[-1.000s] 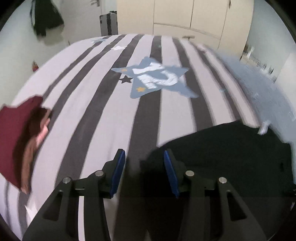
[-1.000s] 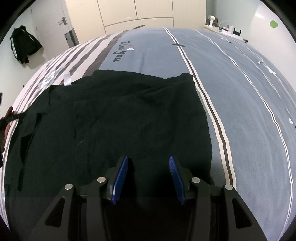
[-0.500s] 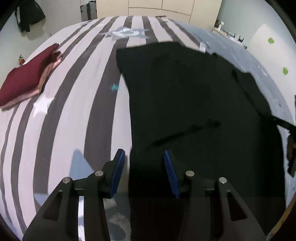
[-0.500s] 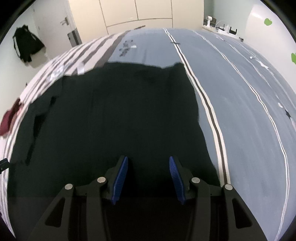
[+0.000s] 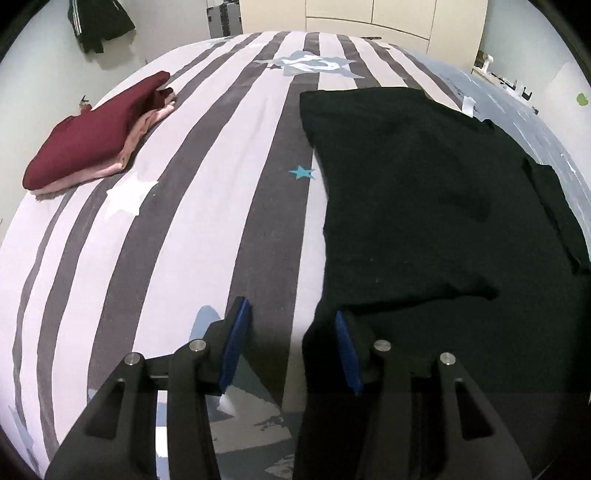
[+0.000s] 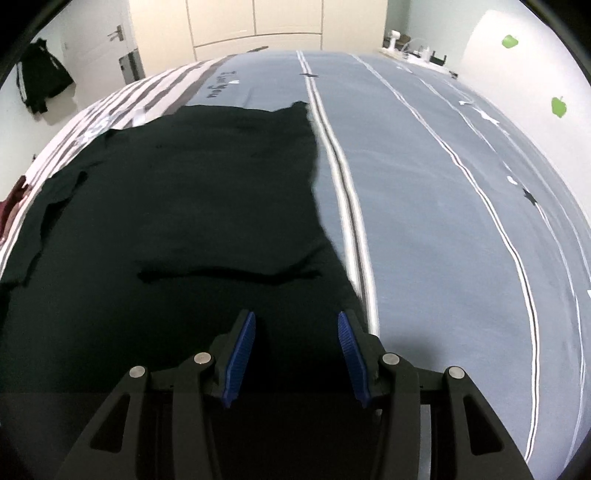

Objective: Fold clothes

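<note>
1. Left gripper point(image 5: 291, 345): jaws apart, nothing pinched btwn the blue pads; they've just eased a bit wider. Left pad sits over bare bed sheet, right pad over the near-left edge of the black shirt point(image 5: 424, 206); can't tell if it touches the cloth.
2. Right gripper point(image 6: 295, 350): jaws apart too, nothing clamped. Both pads hang over the shirt's near end, close to its right edge; contact w/ cloth can't be told.
3. Black shirt point(image 6: 184, 192): lies spread flat on the bed, partly folded. A doubled layer shows as a fold edge running across, just ahead of the right gripper. In left view, a folded-in flap lies along the shirt's right side.
4. Bed point(image 5: 207, 206): left of the shirt the sheet has wide grey/white stripes w/ star prints; a small blue star point(image 5: 302, 172) sits just beside the shirt's left edge. Right of the shirt the sheet point(image 6: 424, 192) is plain blue-grey w/ thin white-and-dark lines, one line pair running just beside the shirt's right edge.
5. Folded stack point(image 5: 99, 129): dark red piece on top of a pink one, well left of the shirt, on the striped part.
6. White tag point(image 5: 468, 105) at the shirt's far edge.
7. Beyond the shirt: cream wardrobe doors point(image 6: 255, 22). Dark jacket point(image 5: 99, 22) hangs on the wall far left.
</note>
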A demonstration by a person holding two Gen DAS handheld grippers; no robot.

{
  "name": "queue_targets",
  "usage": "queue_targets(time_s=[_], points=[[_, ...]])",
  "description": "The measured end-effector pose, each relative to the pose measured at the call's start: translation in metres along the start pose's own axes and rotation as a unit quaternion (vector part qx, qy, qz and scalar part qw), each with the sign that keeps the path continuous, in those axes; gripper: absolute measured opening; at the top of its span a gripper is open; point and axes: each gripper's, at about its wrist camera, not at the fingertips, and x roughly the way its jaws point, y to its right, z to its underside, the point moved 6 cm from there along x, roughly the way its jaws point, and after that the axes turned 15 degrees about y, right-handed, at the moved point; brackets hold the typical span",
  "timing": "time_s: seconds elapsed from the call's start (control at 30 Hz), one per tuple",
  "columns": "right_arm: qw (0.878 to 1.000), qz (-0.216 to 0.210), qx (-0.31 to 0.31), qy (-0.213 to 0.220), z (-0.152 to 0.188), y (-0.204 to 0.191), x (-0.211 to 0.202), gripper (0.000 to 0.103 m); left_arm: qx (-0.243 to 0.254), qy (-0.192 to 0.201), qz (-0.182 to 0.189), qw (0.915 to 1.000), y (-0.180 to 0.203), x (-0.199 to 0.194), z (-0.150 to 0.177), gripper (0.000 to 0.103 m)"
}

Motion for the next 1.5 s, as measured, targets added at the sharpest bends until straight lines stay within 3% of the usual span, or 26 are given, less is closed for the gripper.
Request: queue_targets(time_s=[0.17, 0.27, 0.4, 0.47, 0.63, 0.7, 1.1, 1.3, 1.4, 1.5], points=[[1.000, 0.007, 0.000, 0.016, -0.016, 0.006, 0.011, 0.043, -0.001, -0.009, 0.041, 0.9991, 0.015, -0.001, -0.001, 0.044], [1.000, 0.020, 0.009, 0.021, -0.026, 0.007, 0.020, 0.043, 0.027, -0.001, 0.012, 0.9996, 0.015, 0.002, -0.002, 0.044], [0.999, 0.036, 0.001, 0.002, -0.018, 0.010, 0.030, 0.043, -0.024, 0.000, -0.010, 0.9997, -0.010, 0.006, -0.004, 0.049], [0.999, 0.034, 0.006, 0.001, -0.013, 0.014, 0.029, 0.043, -0.003, 0.009, -0.013, 0.9999, -0.009, 0.004, -0.004, 0.050], [0.999, 0.037, 0.010, -0.001, -0.006, 0.031, 0.026, 0.044, -0.006, 0.007, -0.003, 1.0000, -0.009, 0.001, 0.001, 0.050], [0.999, 0.044, 0.001, -0.001, -0.006, 0.037, 0.025, 0.049, -0.008, 0.004, 0.000, 1.0000, -0.009, 0.000, 0.002, 0.053], [0.998, 0.058, 0.016, 0.001, -0.005, 0.054, 0.021, 0.051, -0.028, 0.008, -0.013, 0.9995, -0.018, 0.005, -0.005, 0.058], [0.999, 0.022, -0.046, 0.011, -0.014, 0.022, 0.013, 0.051, 0.005, 0.019, 0.020, 0.9996, 0.004, 0.000, -0.011, 0.058], [0.999, 0.022, -0.037, 0.016, -0.020, 0.017, 0.021, 0.051, -0.004, 0.026, 0.003, 0.9996, -0.002, 0.005, -0.017, 0.058], [0.999, 0.039, -0.012, 0.016, -0.025, 0.027, 0.032, 0.051, -0.011, 0.024, -0.041, 0.9988, -0.023, 0.016, -0.019, 0.058]])
